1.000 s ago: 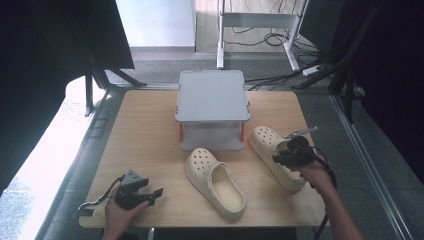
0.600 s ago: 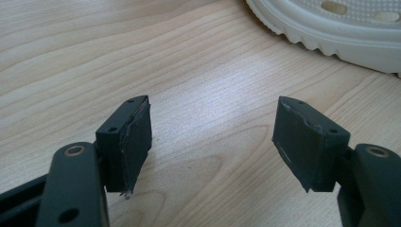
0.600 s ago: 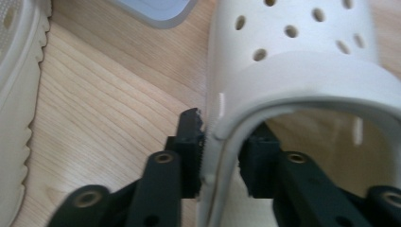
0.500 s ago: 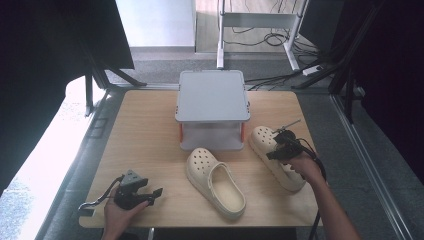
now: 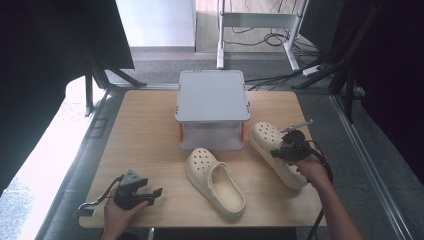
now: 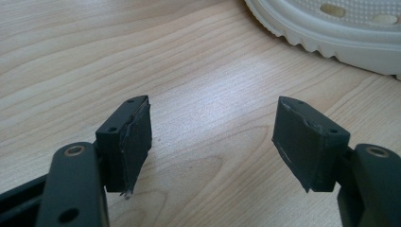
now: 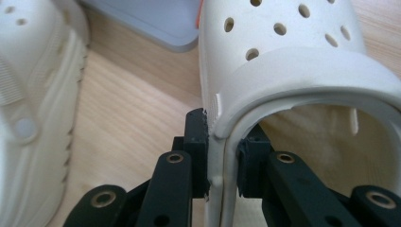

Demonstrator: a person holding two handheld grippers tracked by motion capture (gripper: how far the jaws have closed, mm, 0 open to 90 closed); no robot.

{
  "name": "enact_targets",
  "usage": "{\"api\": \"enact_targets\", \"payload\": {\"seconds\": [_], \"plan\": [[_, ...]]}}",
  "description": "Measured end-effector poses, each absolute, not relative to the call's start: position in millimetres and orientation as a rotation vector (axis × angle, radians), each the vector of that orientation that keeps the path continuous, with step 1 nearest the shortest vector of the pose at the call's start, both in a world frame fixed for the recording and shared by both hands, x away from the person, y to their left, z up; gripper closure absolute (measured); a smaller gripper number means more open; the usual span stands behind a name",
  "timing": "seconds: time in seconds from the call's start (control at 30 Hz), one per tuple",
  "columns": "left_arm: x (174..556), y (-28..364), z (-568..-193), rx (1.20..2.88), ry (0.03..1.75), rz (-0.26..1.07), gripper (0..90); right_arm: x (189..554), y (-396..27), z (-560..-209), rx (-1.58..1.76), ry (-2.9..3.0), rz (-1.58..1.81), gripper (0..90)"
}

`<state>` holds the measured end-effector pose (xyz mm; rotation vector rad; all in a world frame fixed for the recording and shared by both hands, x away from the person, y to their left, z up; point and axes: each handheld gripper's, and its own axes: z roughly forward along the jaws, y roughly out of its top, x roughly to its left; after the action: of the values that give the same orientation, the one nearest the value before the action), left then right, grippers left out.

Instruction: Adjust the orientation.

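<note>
Two cream perforated clogs lie on the wooden table (image 5: 145,130). The right clog (image 5: 265,135) lies beside the grey box, and my right gripper (image 5: 281,151) grips its inner side wall. In the right gripper view the jaws have just been closing and my right gripper (image 7: 224,151) is now shut on that clog (image 7: 283,47), one pad outside the wall and one inside. The left clog (image 5: 215,182) lies at the table's middle front. My left gripper (image 5: 154,193) rests low at the front left, and my left gripper (image 6: 213,142) stands open over bare wood, with the left clog's sole (image 6: 340,28) ahead.
A grey lidded box (image 5: 212,97) with orange latches stands at the table's middle back, just behind the clogs. In the right gripper view the box's corner (image 7: 151,19) and the other clog (image 7: 33,71) lie close by. Cables and desk legs are on the floor beyond.
The right gripper has shifted a little onto the right clog and its jaws have closed on the clog's side wall. The left hand and gripper have stayed put.
</note>
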<state>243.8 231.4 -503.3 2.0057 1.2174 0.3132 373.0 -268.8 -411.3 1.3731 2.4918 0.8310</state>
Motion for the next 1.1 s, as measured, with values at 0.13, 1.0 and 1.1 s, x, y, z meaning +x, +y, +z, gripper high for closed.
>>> {"api": "enact_targets", "payload": {"seconds": [0.13, 1.0, 1.1], "plan": [[243.9, 231.3, -503.2, 2.004, 1.218, 0.311, 29.5, 363.1, -265.6, -407.2, 1.340, 2.508, 0.835, 77.9], [244.1, 230.9, -502.8, 1.997, 1.213, 0.297, 29.5, 344.7, -187.3, -422.4, 1.147, 2.655, 0.838, 77.8], [244.0, 231.1, -502.7, 1.998, 1.212, 0.297, 29.5, 345.2, -180.2, -424.6, 1.142, 2.663, 0.825, 77.7]]}}
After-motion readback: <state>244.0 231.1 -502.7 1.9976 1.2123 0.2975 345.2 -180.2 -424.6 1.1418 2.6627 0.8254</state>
